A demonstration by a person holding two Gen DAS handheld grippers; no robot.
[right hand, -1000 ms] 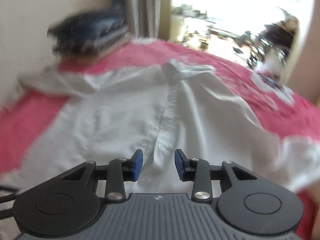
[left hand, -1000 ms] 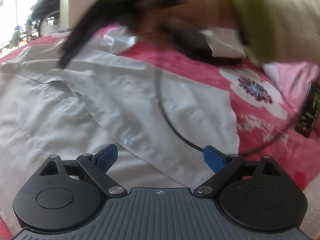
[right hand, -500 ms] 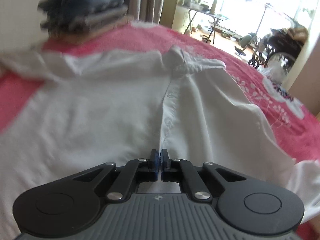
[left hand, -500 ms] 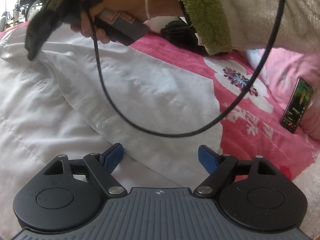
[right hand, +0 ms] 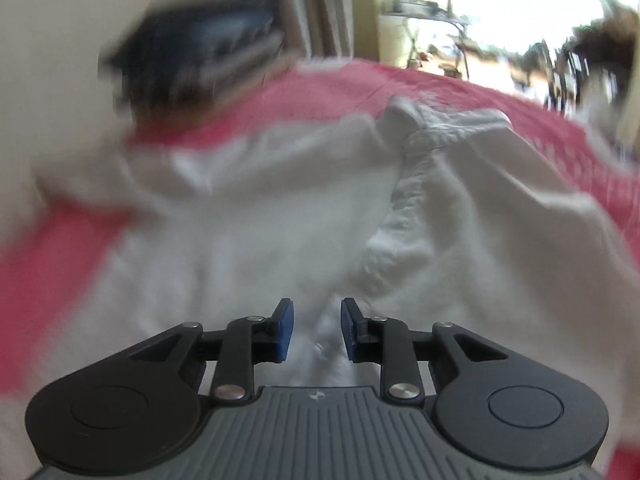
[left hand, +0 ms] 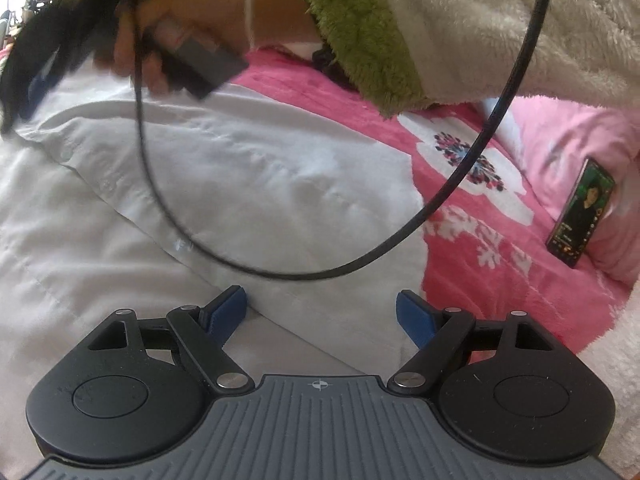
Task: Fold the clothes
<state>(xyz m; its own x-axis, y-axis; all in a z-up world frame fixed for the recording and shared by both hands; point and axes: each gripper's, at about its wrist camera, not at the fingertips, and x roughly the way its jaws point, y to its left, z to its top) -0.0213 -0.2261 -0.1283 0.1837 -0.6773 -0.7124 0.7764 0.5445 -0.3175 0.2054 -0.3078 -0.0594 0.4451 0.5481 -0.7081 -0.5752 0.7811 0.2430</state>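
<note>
Now | left gripper point(left hand: 320, 312) jaws wide, empty, over shirt point(left hand: 240, 184) edge | right gripper point(right hand: 316, 328) jaws opening astride placket fold

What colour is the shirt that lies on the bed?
The shirt is white; it shows best in the left wrist view, spread over the pink bedcover.

My left wrist camera looks down along its fingers, close over the white shirt point(left hand: 248, 184), toward the pink blanket point(left hand: 500, 280) and my right hand point(left hand: 168, 52). My right wrist camera sits low and close over the same shirt point(right hand: 248, 216), facing its collar point(right hand: 436, 128) and the window point(right hand: 500, 8) beyond.
</note>
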